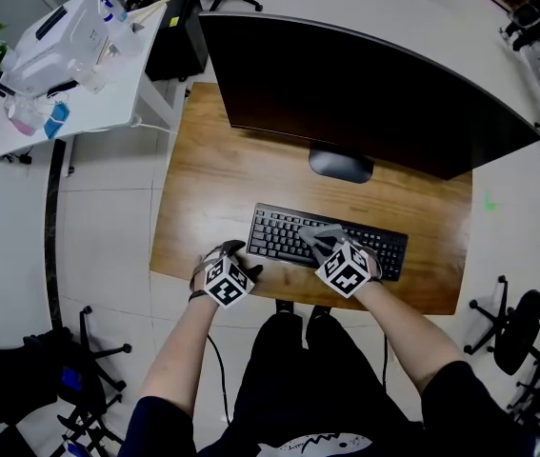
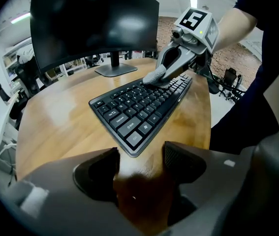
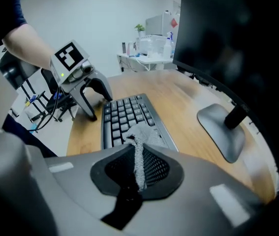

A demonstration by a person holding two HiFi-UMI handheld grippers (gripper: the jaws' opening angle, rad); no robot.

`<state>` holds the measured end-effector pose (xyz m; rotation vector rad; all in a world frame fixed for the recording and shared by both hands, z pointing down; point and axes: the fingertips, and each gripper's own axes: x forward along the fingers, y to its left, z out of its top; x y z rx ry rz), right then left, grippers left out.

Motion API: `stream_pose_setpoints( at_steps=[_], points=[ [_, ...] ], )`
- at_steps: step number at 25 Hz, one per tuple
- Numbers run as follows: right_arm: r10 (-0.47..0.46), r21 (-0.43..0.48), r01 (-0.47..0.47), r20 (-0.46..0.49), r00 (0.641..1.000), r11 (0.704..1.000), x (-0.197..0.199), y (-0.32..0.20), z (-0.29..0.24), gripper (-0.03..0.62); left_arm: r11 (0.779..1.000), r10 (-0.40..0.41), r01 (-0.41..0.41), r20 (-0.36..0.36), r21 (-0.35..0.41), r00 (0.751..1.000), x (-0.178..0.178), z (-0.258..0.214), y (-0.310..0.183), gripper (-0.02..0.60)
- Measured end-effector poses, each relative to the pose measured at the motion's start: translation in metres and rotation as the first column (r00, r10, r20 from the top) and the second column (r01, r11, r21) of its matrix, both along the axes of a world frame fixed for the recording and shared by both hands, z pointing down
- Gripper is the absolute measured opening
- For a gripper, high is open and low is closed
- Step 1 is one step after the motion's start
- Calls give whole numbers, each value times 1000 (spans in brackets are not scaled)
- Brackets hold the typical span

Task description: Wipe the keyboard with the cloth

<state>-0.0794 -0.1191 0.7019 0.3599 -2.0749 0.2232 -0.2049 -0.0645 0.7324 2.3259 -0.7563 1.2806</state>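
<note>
Cloth (image 3: 146,134) pinched in right hand-held gripper (image 3: 138,154) — on keyboard (image 3: 122,113).

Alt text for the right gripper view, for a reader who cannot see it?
The right gripper clamps a grey cloth whose free end lies on the keys of a black keyboard on a wooden desk. Beyond it the left gripper stands open at the keyboard's far end; a dark monitor on its stand fills the right.

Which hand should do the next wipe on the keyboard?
The right. The right tool is shut on the cloth, which rests on the keys of the keyboard. The left tool is open and empty, off the keyboard's left end.
</note>
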Motion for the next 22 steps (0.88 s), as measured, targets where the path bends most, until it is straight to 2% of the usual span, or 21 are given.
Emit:
stream_pose_setpoints(
  at_steps=[3,7,10,12,14,17,22],
  points=[
    [-8,-14,9,66,998,1000,-35,1,-9,31,1000,-4,4,-1,4,1000,-1,0,-1,293],
    [-85,-7,87,120,989,996,-95,8,-18,31,1000,-7,7,-1,5,1000,1,0,-1,296],
    [-139,-9,141,121,983,990,-130,17,-14,31,1000,-5,5,1,8,1000,0,0,-1,298],
    [-176,-17,178,86,981,984,-141,23,-1,31,1000,-5,5,2,6,1000,0,0,-1,298],
    [-203,-26,205,46,978,978,-140,29,12,31,1000,-3,3,1,5,1000,0,0,-1,299],
    [-214,-29,215,36,976,976,-124,35,17,31,1000,6,-6,0,6,1000,0,0,-1,298],
    [-176,-27,177,13,984,984,-67,40,20,31,1000,17,-17,-1,3,1000,-1,1,0,297]
  ],
)
